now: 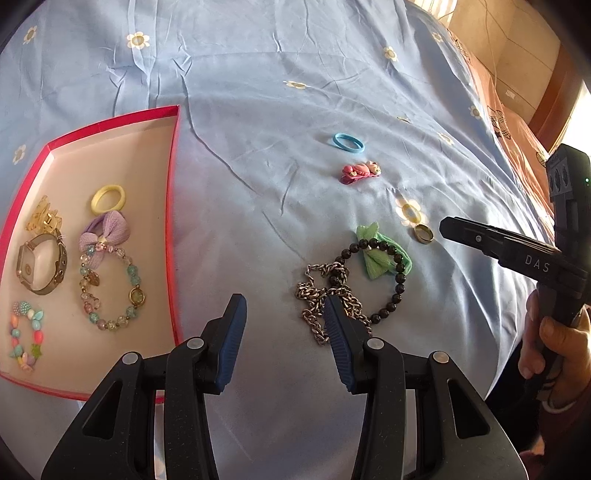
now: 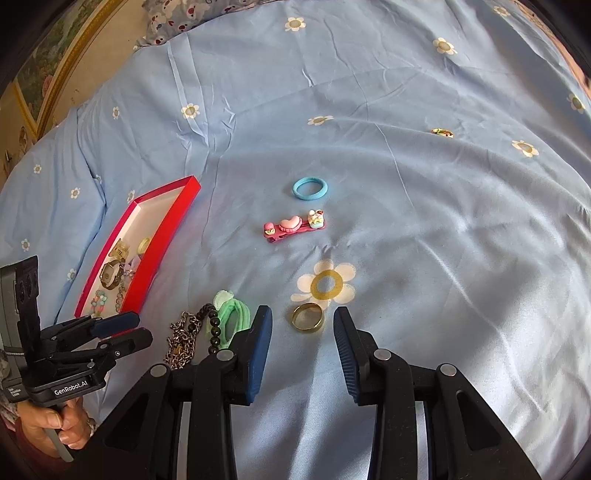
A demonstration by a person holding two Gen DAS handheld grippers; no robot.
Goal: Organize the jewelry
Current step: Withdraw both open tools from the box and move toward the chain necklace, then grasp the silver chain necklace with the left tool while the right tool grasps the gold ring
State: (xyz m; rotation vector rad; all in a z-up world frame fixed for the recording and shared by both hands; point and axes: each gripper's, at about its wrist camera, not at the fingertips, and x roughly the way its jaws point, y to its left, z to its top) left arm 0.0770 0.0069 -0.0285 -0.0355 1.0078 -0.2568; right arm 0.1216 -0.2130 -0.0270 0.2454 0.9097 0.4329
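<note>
A red box with a white inside lies on the bed at the left and holds several pieces: a watch, a yellow ring band, a purple bow, bead bracelets. Loose on the sheet are a silver chain, a black bead bracelet, a green bow tie, a gold ring, a pink hair clip and a blue hair band. My left gripper is open and empty, its right pad over the chain. My right gripper is open, the gold ring just ahead between its fingertips.
The blue flowered bedsheet covers the whole work area. A small gold item lies far right on it. A patterned pillow and a framed wall are at the far left; a wooden bed frame is at the right.
</note>
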